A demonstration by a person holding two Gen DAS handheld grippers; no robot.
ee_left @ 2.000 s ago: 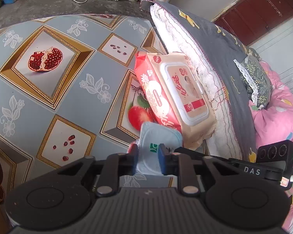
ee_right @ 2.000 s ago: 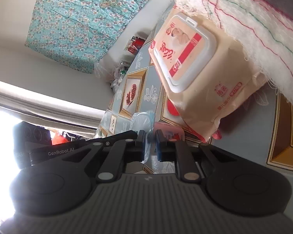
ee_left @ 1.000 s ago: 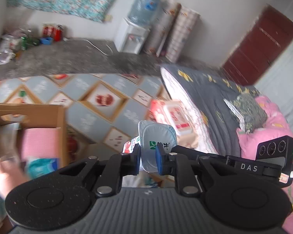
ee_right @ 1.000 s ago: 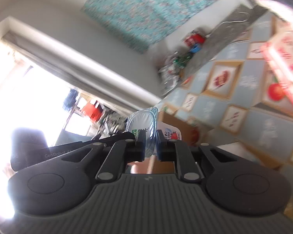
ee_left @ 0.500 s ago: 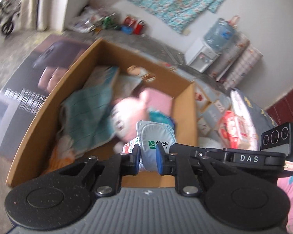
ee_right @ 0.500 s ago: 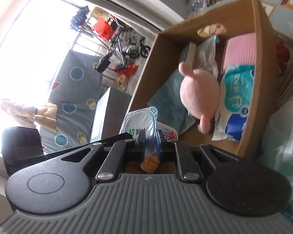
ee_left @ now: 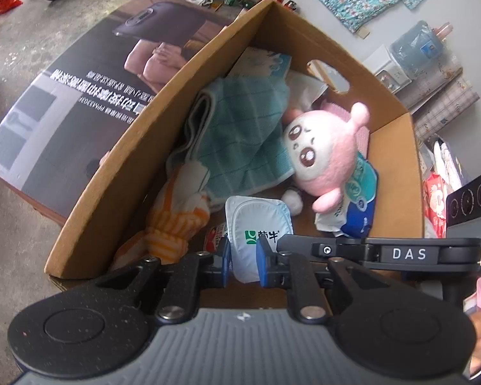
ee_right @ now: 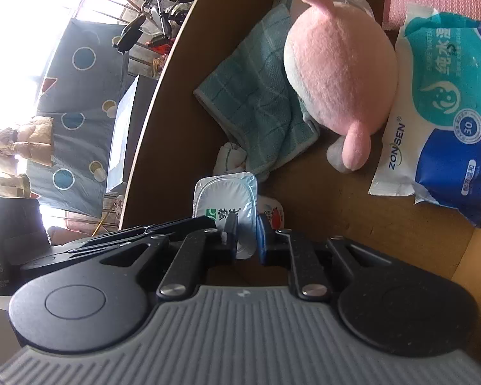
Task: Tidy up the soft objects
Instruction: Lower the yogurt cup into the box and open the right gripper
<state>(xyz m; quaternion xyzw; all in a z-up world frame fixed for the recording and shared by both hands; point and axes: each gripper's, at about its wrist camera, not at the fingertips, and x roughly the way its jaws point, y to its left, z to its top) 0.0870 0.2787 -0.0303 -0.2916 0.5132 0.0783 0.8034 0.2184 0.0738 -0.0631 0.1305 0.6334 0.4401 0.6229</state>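
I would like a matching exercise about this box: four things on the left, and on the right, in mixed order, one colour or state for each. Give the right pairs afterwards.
Things:
1. plush toy
2. towel
3. wipes pack
4. yogurt cup

Colours or states:
A. teal with a checked pattern, folded
B. gripped by both tongs
C. pink with big brown eyes
D. blue, teal and white wrapper, lying on the floor of the cardboard box

Pairs: 1-C, 2-A, 3-D, 4-B. The left tongs and the right tongs both pinch the cup.
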